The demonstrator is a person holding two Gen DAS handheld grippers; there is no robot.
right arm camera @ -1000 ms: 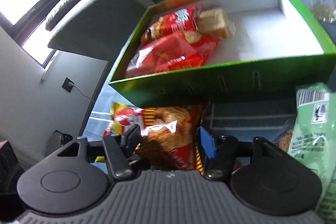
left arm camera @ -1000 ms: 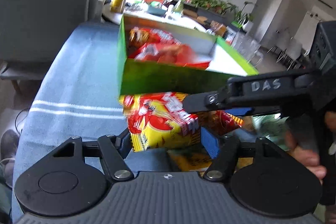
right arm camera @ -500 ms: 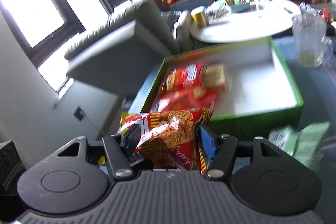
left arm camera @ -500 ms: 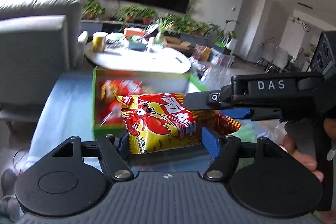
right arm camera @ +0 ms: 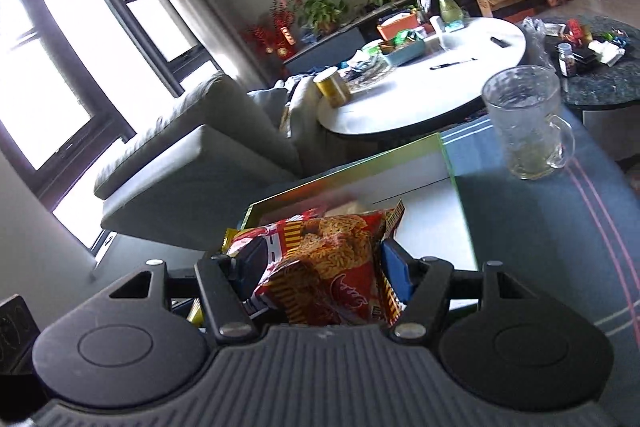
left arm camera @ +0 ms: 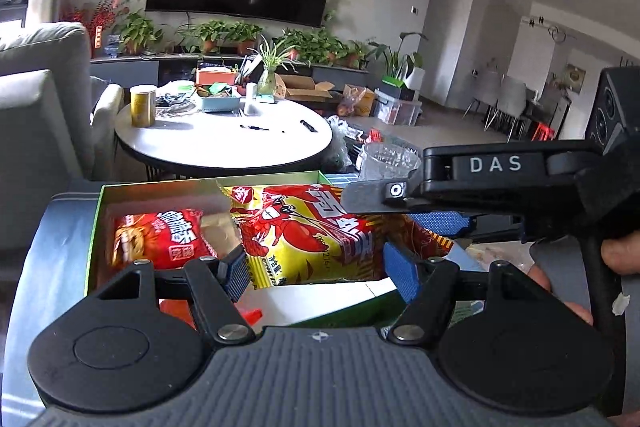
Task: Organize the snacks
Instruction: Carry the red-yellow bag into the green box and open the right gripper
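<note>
My left gripper (left arm camera: 320,273) is shut on a yellow and red crayfish snack bag (left arm camera: 308,235) and holds it above the green box (left arm camera: 95,227). A red snack bag (left arm camera: 160,241) lies in the box's left part. My right gripper (right arm camera: 322,273) is shut on a red noodle snack bag (right arm camera: 328,267), held above the green box (right arm camera: 460,195). The right gripper's black body (left arm camera: 500,171) crosses the left wrist view just beyond the crayfish bag.
A glass mug (right arm camera: 528,123) stands on the blue cloth (right arm camera: 560,227) right of the box. A round white table (left arm camera: 224,139) with clutter is behind. A grey sofa (right arm camera: 192,155) is at the left.
Both grippers have lifted their bags off the blue cloth and carried them up and forward over the green box. The views now tilt up toward the room.
</note>
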